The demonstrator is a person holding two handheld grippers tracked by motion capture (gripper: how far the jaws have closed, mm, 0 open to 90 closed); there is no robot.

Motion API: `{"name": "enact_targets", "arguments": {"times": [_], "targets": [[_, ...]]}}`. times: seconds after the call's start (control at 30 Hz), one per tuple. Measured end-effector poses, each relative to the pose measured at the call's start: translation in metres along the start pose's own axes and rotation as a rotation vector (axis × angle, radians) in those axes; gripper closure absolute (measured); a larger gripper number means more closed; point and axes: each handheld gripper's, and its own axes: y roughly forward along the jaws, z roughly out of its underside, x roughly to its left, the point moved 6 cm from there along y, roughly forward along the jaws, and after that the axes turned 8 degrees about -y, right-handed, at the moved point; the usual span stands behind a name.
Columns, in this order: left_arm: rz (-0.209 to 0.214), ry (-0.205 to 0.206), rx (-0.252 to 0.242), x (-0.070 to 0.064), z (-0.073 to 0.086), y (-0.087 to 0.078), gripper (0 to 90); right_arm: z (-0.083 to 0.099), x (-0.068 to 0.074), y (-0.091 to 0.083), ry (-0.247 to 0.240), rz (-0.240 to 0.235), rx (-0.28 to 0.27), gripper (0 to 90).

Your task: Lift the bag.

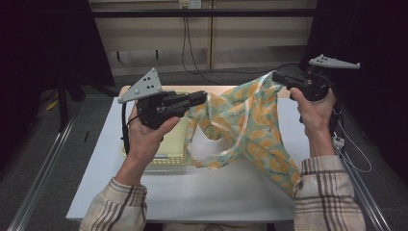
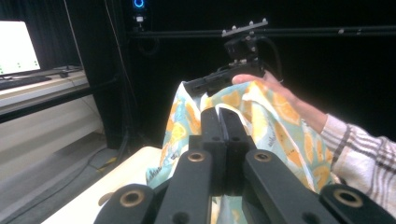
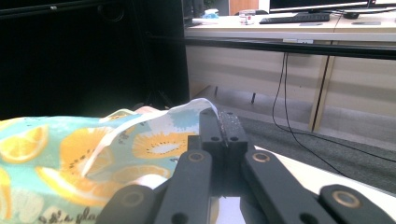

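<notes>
A light-blue cloth printed with orange slices [image 1: 250, 125] hangs in the air above the white table [image 1: 202, 187]. My left gripper [image 1: 204, 97] is shut on the cloth's left edge, and my right gripper [image 1: 275, 77] is shut on its upper right corner. The cloth sags between them and its lower end rests on the table. In the left gripper view the closed jaws [image 2: 223, 114] pinch the cloth [image 2: 275, 135], with the other hand and gripper [image 2: 233, 77] beyond. In the right gripper view the closed jaws [image 3: 219, 116] hold the cloth [image 3: 93, 158] at its white hem.
A pale yellow tray [image 1: 171, 144] lies on the table under my left hand. Cables [image 1: 190, 48] hang at the back wall. A metal rail [image 1: 43, 168] runs along the floor at the left. Desks with monitors [image 3: 322, 4] stand farther off.
</notes>
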Motion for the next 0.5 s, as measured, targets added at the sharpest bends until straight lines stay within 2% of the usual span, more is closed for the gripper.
{"name": "enact_targets", "arguments": {"times": [0.07, 0.17, 0.2, 0.27, 0.4, 0.5], "targets": [[-0.009, 0.006, 0.034, 0.0, 0.009, 0.006, 90.0, 0.004, -0.001, 0.001, -0.001, 0.003, 0.014, 90.0], [-0.023, -0.016, 0.108, 0.003, 0.031, 0.02, 90.0, 0.013, -0.002, 0.004, -0.001, 0.006, 0.041, 90.0], [-0.002, -0.028, 0.131, 0.004, 0.04, 0.025, 90.0, 0.015, -0.002, 0.004, -0.006, 0.011, 0.05, 90.0], [-0.009, -0.028, 0.169, 0.004, 0.053, 0.031, 90.0, 0.019, -0.002, 0.004, -0.007, 0.011, 0.057, 90.0], [-0.014, -0.027, 0.239, 0.006, 0.074, 0.036, 90.0, 0.026, -0.004, 0.003, -0.005, 0.022, 0.074, 90.0], [-0.023, -0.027, 0.296, 0.007, 0.089, 0.041, 90.0, 0.038, -0.006, 0.004, -0.008, 0.035, 0.104, 90.0]]}}
